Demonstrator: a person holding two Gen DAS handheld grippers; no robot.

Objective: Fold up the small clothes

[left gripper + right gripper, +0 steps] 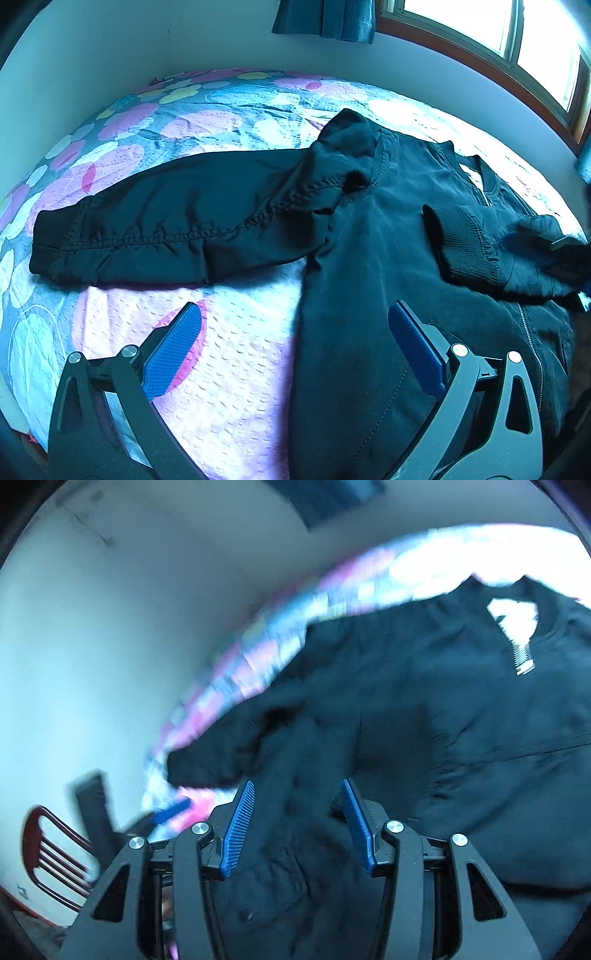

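Note:
A small black jacket [388, 229] lies front up on the floral bedspread [221, 354]. Its one sleeve [177, 229] stretches out to the left, flat on the bed. The other sleeve, with a ribbed cuff [465, 243], is folded across the chest. My left gripper [295, 325] is open and empty above the jacket's lower left edge. My right gripper [297, 794] is open just above the folded sleeve [288, 849]; the cloth lies between its blue pads [238, 827] without being pinched. The jacket's collar and zip [522, 657] show at upper right. The right wrist view is blurred.
The bed stands against a pale wall [129, 44], with a window [517, 40] and a blue curtain [325, 18] behind it. A dark red wooden chair [55, 860] stands beside the bed. My left gripper shows blurred at the left of the right wrist view [170, 810].

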